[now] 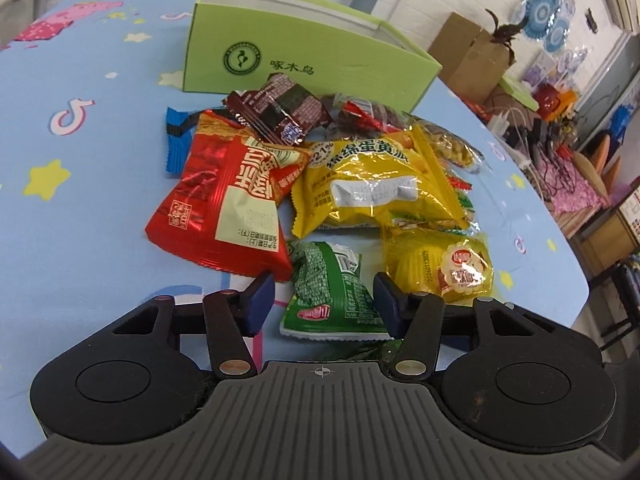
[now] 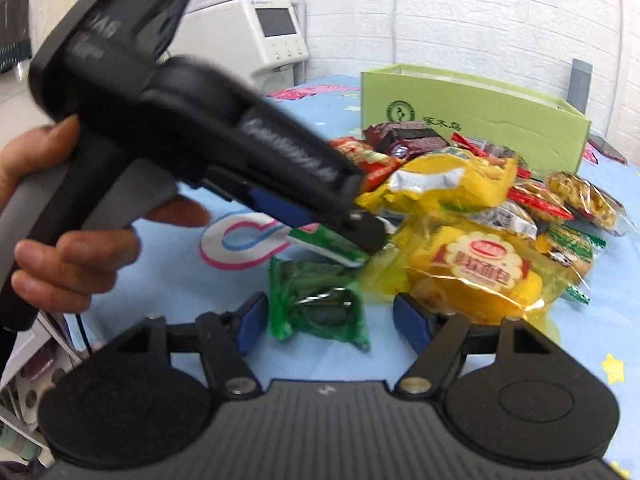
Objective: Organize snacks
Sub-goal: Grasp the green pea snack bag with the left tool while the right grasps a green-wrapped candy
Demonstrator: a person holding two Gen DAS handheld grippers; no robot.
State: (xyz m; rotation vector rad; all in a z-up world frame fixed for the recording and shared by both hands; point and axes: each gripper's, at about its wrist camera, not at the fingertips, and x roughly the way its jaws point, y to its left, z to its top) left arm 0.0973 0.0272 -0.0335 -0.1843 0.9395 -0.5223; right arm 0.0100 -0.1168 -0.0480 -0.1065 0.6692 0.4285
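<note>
The left gripper (image 1: 324, 304) sits low over a blue cloth (image 1: 100, 208) with stars on it. Its two blue fingers (image 1: 260, 304) stand one on each side of a green snack pack (image 1: 332, 300). The right finger looks like it touches the pack's edge. There is a small gap at the left finger. I cannot tell if the fingers squeeze the pack yet.

In the right wrist view, the right gripper (image 2: 330, 322) is low over the cloth too. Its fingers (image 2: 252, 322) are spread apart. A second green pack (image 2: 316, 304) lies flat between them, close to the left finger and apart from the right one. A hand (image 2: 52, 248) holds the handle of the left gripper, which reaches in from the left side. Its tip is on the first green snack pack.

Just past the green packs lies a clear yellow cake pack (image 1: 440, 264). Beside it are a red pack (image 1: 220, 200) and a big yellow pack (image 1: 372, 184). They touch each other in a messy heap. Behind them sit a dark brown pack (image 1: 280, 110) and a blue wrapper (image 1: 180, 140) that peeks out from under the red one. A clear bag of golden snacks (image 2: 584, 198) lies at the right edge of the heap.

Farthest back stands an open green box (image 1: 304, 56). The heap ends right in front of it.
</note>
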